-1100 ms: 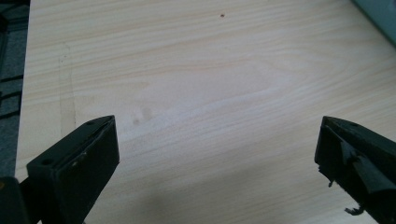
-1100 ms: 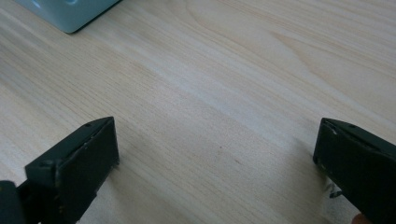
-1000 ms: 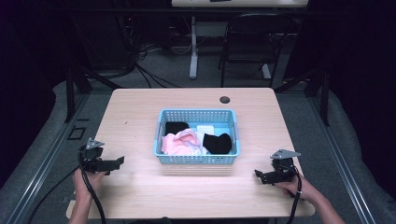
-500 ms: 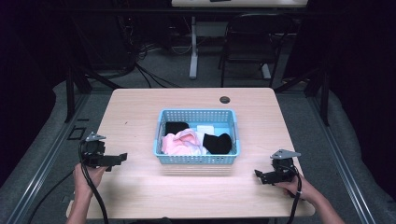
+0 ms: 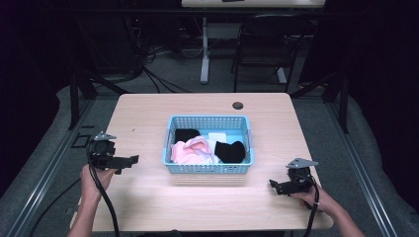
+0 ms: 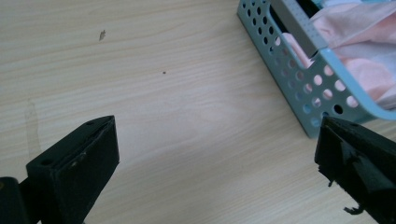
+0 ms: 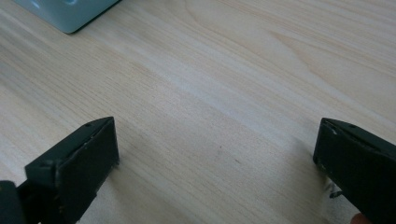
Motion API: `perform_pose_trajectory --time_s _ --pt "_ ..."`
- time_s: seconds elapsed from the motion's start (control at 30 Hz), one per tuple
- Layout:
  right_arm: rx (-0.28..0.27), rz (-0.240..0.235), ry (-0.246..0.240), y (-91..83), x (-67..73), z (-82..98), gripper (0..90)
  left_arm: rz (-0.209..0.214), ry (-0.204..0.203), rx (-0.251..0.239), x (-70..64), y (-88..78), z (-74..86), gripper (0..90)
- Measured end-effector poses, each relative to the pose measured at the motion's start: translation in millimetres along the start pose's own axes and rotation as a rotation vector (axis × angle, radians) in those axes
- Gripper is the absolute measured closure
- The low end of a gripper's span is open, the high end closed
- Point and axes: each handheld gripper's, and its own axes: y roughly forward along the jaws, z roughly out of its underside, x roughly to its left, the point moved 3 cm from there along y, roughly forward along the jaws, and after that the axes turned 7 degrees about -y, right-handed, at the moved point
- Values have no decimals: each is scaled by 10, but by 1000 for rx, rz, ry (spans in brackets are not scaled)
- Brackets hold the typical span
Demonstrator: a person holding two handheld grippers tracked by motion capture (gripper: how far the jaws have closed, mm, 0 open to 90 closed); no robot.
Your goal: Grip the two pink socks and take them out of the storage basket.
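At the left edge of the worktop (image 5: 148, 113), the left gripper (image 5: 129, 160) is held in the person's left hand (image 5: 96, 175), its fingers (image 6: 74, 170) spread wide with nothing between them; bare wood grain shows in the gap in the left gripper view. It points toward the basket and stands near it, apart from its left wall.

Centre of worktop: light-blue plastic basket (image 5: 207, 168), rectangular, walls perforated with rows of round holes, rim plain. One corner of it shows close in the left gripper view (image 6: 299, 79). No brand, label or writing is readable on the basket, the cloth or the grippers. Contents: black cloth (image 5: 187, 135) at back left, pale pink cloth (image 5: 190, 150) at front left and bunched up to the rim, a white piece (image 5: 217, 137) at the back, another black piece (image 5: 230, 151) at front right. The pieces touch and overlap.

Behind the basket, near the far edge, sits a small dark round spot (image 5: 238, 105); cannot tell what it is.

Right, near the front edge: right gripper (image 5: 272, 184) in the person's right hand (image 5: 309, 195), fingers (image 7: 74, 172) spread, empty, low over the bare worktop, well apart from the basket's front right corner (image 7: 70, 14). Cables trail from both grippers toward the person.
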Motion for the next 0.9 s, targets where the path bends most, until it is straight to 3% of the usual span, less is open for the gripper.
perform_pose_trajectory --time_s 0.5,0.9 --pt "1 -1 -1 -1 -1 0 0 35 42 0 -296 33 -331 0" --pt "1 -1 -1 -1 -1 0 0 50 85 38 -541 145 -555 0"
